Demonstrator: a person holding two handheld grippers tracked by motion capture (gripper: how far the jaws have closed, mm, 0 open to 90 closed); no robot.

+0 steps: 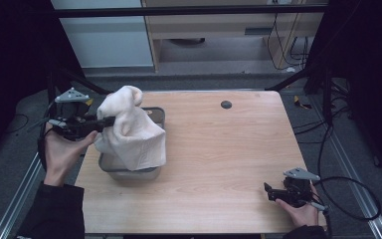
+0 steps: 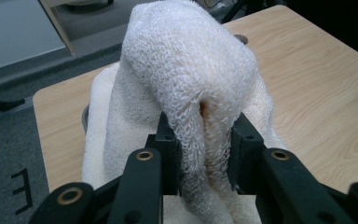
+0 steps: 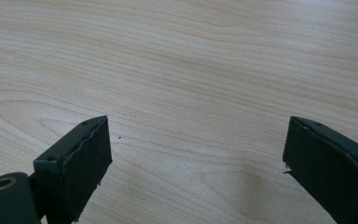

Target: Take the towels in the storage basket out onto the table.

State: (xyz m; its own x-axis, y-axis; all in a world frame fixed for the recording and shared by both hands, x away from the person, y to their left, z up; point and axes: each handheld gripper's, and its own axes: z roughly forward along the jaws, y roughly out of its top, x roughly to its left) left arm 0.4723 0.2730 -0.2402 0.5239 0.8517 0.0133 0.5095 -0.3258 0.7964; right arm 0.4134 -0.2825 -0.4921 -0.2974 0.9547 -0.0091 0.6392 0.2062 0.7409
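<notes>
A cream-white terry towel (image 1: 129,127) hangs bunched above a grey metal tray (image 1: 155,114) at the table's left side, its lower end draped into and over the tray. My left gripper (image 1: 104,122) is shut on a fold of the towel (image 2: 191,70) and holds it lifted; the jaws pinch the cloth from both sides in the left gripper view (image 2: 204,147). My right gripper (image 1: 271,193) rests low at the table's front right corner, open, with bare wood between its jaws (image 3: 196,158).
The light wooden table (image 1: 219,159) has a small dark round hole (image 1: 226,104) near its far edge. Cables (image 1: 348,189) trail on the floor to the right. Aluminium frame rails (image 1: 15,199) run along both sides of the table.
</notes>
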